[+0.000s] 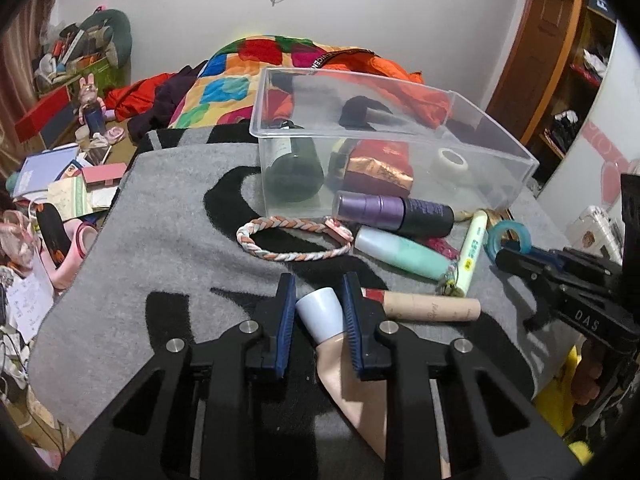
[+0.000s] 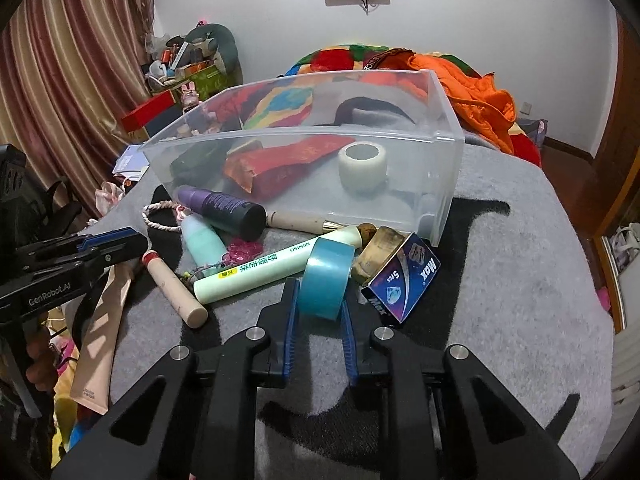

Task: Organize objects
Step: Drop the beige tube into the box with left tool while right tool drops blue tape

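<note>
My left gripper [image 1: 319, 304] is shut on the white cap of a beige cosmetic tube [image 1: 352, 376] over the grey blanket; the tube also shows in the right wrist view [image 2: 105, 320]. My right gripper [image 2: 318, 300] is shut on a blue tape roll [image 2: 326, 276]. A clear plastic bin [image 1: 400, 136] stands ahead and holds a dark bottle [image 1: 296, 168], a red packet [image 1: 380, 168] and a white tape roll [image 2: 362, 166]. Loose in front of the bin lie a purple bottle [image 1: 394, 214], a mint bottle [image 1: 400, 252], a pale green tube [image 2: 272, 266], a cream stick [image 1: 432, 308] and a braided bracelet [image 1: 296, 236].
A blue Max box [image 2: 404, 280] and a brass-coloured ring [image 2: 378, 254] lie right of the tape. A colourful quilt and orange jacket [image 2: 480, 100] lie behind the bin. A cluttered side table [image 1: 68, 168] stands to the left of the bed.
</note>
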A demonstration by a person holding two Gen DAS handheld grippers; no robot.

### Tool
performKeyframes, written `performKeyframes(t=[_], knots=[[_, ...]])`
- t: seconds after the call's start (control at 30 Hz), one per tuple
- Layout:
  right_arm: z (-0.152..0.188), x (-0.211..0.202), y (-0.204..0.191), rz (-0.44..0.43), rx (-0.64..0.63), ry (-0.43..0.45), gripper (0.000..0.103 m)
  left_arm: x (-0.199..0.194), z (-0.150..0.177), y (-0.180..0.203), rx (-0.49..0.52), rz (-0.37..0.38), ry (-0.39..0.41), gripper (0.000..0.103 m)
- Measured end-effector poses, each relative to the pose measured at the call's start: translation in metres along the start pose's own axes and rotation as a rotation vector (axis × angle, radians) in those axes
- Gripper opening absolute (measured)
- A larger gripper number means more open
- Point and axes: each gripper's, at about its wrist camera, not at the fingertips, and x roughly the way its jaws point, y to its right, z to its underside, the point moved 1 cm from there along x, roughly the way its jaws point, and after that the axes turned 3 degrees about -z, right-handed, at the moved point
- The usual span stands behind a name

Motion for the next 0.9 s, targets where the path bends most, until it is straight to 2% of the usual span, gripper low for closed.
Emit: performKeyframes(t=[0.07,0.27,0.33,0.37,0.53,0.9], knots=[[0.000,-0.001,0.000,-0.002,0.000,0.004,0.017,-0.001,0.002,-0.001,-0.006,0.007,-0.011,0.029],[0.000,-0.003,0.000,-0.007,0.007,0.018,0.017,0.003,0.011,-0.005,-0.021,0.011,-0.025,0.030],[-0.001,-0.006,0.000,-0.006,0.008,0.028,0.017,0.000,0.012,-0.005,-0.027,0.007,-0.013,0.028],[-0.001,-0.008,-0.001,-0.006,0.008,0.034,0.017,-0.001,0.013,-0.005,-0.029,0.002,-0.005,0.023],[-0.004,-0.019,-0.002,-0.008,0.015,0.068,0.017,-0.015,0.010,-0.009,-0.048,0.003,0.030,0.023],[-0.019,-0.043,-0.006,-0.017,0.013,0.141,0.017,-0.051,-0.020,-0.004,-0.074,0.027,0.131,0.022]])
